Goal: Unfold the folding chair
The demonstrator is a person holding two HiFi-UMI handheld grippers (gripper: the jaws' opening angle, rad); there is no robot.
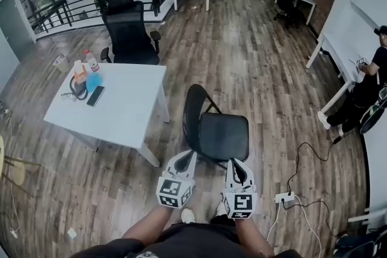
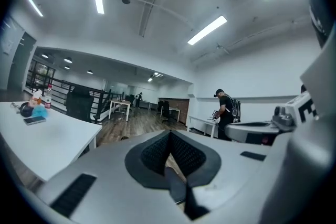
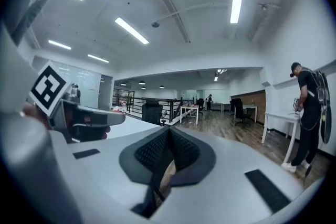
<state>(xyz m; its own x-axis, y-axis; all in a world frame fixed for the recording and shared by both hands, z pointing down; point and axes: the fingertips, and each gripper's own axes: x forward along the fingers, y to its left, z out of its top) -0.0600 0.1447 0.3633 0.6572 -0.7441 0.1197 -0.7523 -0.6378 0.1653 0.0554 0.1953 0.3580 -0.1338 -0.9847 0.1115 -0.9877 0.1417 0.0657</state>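
Folding chair (image 1: pixel 222 135) standing open mid-frame; seeming stiff, light; taking backrest hoop (image 1: pixel 188 112), seat edge (image 1: pixel 213 154); left gripper (image 1: pixel 187 158), right gripper (image 1: pixel 234 164) fingers sitting closed, empty

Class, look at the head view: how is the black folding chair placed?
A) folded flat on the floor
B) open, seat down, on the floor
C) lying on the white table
B: the folding chair stands on the floor with seat level and backrest up.

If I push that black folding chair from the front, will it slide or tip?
The folding chair probably slides: thin tube legs on smooth wood floor. Likely light, given its slim frame. Pushed high on the backrest, it might tip.
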